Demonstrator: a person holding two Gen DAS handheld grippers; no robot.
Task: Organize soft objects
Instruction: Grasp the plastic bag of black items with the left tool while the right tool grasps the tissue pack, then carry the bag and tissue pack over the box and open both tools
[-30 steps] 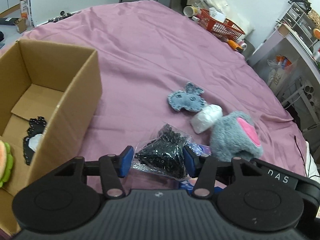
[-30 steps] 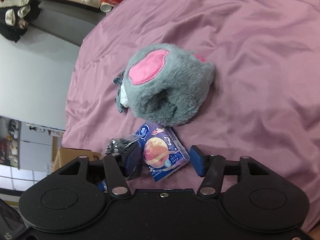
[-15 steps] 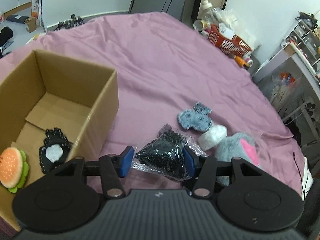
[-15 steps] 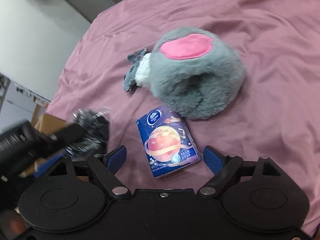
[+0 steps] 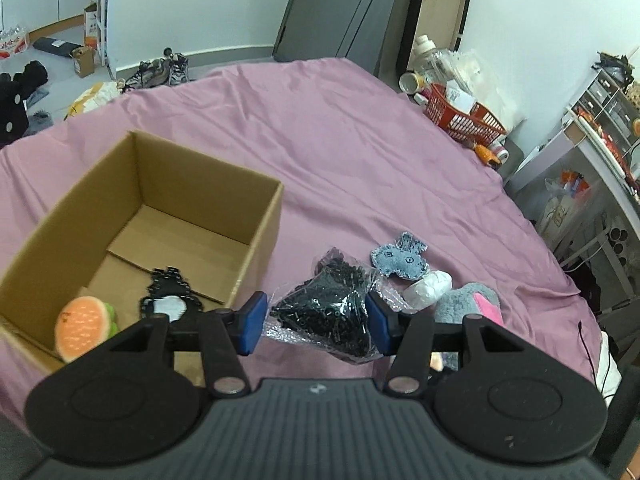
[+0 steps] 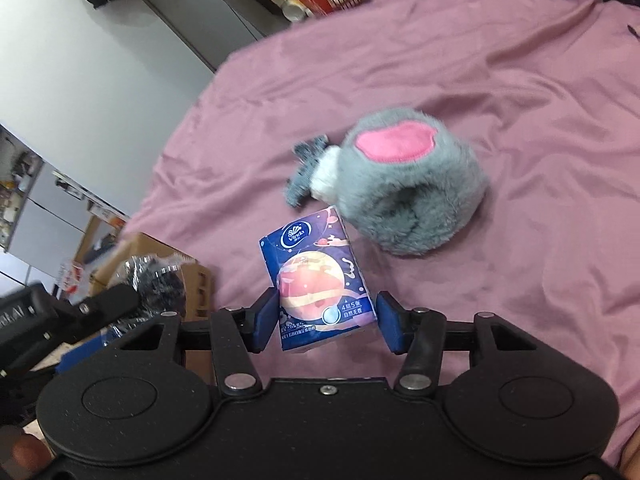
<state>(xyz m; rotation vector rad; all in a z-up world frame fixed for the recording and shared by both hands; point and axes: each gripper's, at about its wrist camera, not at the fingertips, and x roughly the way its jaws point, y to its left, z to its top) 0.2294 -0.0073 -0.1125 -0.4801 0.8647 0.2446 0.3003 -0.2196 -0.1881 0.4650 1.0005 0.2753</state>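
Up we come off the bed: our right claw [image 6: 327,321] has just closed onto the tissue pack [image 6: 318,283], while our left claw [image 5: 316,324] (gripping the bead bag [image 5: 330,309]) now nears the cardboard box [image 5: 256,236].

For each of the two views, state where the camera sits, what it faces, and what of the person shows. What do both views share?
Left wrist: behind the left tongs, facing the cardboard box and bed; no body part shows.
Right wrist: behind the right tongs, which have just closed on the tissue pack; fingertips show at the lower edge.
Shared: grey plush, black bead bag.
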